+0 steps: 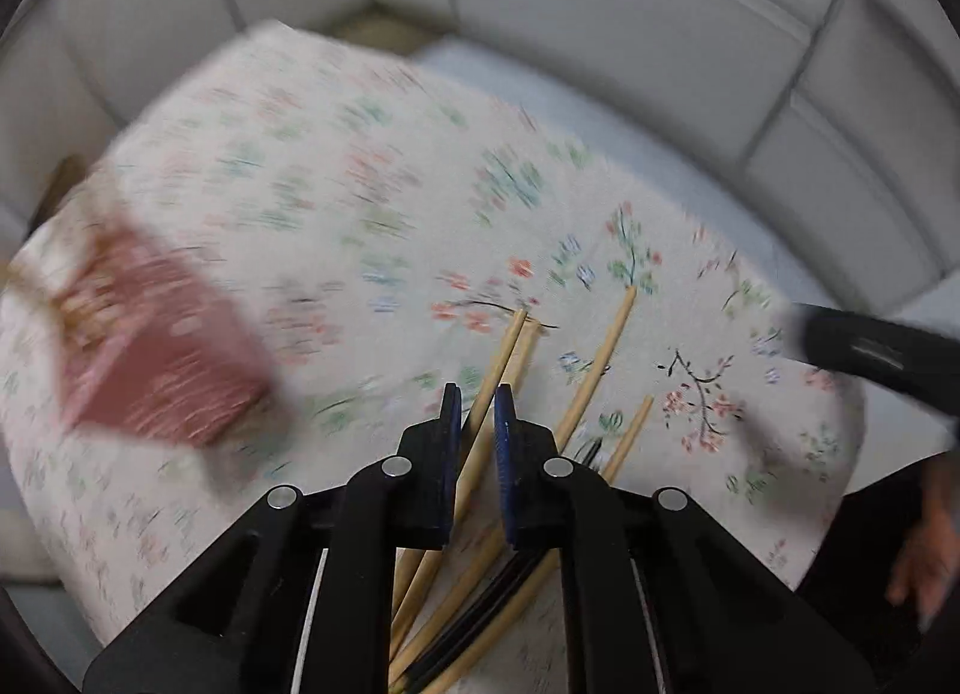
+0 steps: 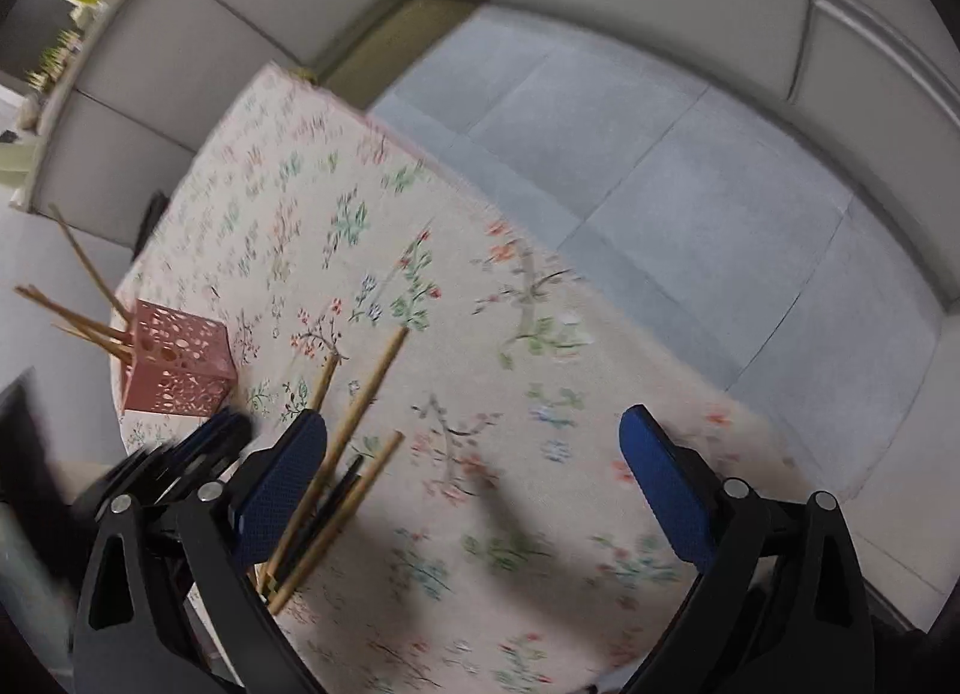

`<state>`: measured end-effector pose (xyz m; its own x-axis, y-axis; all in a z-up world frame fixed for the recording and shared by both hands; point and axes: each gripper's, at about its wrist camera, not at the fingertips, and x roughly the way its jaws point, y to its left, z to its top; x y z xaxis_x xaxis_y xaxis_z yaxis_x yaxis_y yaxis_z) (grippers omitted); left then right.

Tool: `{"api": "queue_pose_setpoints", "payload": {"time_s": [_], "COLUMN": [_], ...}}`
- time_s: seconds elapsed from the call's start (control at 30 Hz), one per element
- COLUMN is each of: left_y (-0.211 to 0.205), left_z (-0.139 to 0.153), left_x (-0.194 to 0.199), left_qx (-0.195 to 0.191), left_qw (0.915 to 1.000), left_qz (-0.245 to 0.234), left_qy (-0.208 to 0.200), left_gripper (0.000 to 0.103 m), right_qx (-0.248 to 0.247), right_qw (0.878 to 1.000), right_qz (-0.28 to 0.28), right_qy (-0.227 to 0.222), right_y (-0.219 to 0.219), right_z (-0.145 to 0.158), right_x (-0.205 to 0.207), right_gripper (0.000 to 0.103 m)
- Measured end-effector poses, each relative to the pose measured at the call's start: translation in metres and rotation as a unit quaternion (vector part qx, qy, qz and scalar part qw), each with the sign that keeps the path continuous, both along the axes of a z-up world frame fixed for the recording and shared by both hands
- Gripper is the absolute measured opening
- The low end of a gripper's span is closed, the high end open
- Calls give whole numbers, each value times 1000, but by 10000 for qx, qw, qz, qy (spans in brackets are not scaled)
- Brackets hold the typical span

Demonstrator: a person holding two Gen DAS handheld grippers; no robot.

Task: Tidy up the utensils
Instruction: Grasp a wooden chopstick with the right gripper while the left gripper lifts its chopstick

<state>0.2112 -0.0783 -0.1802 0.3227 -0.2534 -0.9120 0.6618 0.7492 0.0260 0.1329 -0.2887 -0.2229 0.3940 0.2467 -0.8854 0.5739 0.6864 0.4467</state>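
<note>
Your left tool [image 1: 477, 412] is pinched nearly shut on one chopstick [image 1: 489, 370] at lower centre, your right tool [image 2: 474, 442] gapes empty beside about four loose ones, and four more stand in the pink holder [image 2: 177, 367] at left.

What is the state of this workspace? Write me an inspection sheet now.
Surface: floral tablecloth, blurred in places.
Job's things: pink holder with several chopsticks in it; loose chopsticks lying in a pile on the cloth.
Clutter: nothing seen.
Grippers: left tool nearly closed, with one chopstick in line between its jaws, grip unclear; right tool open and empty.
Cables: nothing seen.
Surroundings: grey padded walls, grey floor.
</note>
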Motion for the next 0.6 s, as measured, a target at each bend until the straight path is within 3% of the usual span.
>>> {"api": "queue_pose_setpoints", "payload": {"time_s": [0.03, 0.13, 0.27, 0.33, 0.37, 0.4, 0.47, 0.5, 0.6], "left_y": [15, 55, 68, 83, 73, 78, 87, 91, 100], "left_z": [12, 48, 80, 96, 108, 115, 122, 127, 138], "left_x": [-6, -26, -54, -67, -82, -89, -96, -103, -117], "left_qx": [-143, -409, -681, -858, -917, -994, -1158, -1264, -1505], "left_qw": [9998, 9967, 9900, 9853, 9836, 9808, 9771, 9744, 9671], "left_qz": [80, 273, 461, 554, 591, 645, 721, 781, 943], "left_qy": [-149, -643, -1149, -1367, -1436, -1551, -1636, -1689, -1824], "left_gripper": [9, 5, 5, 5, 5, 5, 4, 4, 4], "right_qx": [92, 168, -554, -916, -1052, -1123, -839, -559, -375], "right_qw": [9999, 9976, 9937, 9901, 9885, 9881, 9935, 9972, 9985], "right_qz": [42, 10, -151, -261, -271, -228, -127, -117, 62], "right_qy": [141, 672, 958, 1034, 1049, 1024, 761, 487, -383], "right_y": [4, 20, 46, 56, 61, 65, 67, 66, 68], "right_z": [-5, -20, -23, -21, -21, -21, -20, -18, 9], "right_x": [10, 45, 71, 77, 78, 78, 75, 70, 51], "right_gripper": [79, 74, 70, 38, 30, 15, 13, 12, 10]}}
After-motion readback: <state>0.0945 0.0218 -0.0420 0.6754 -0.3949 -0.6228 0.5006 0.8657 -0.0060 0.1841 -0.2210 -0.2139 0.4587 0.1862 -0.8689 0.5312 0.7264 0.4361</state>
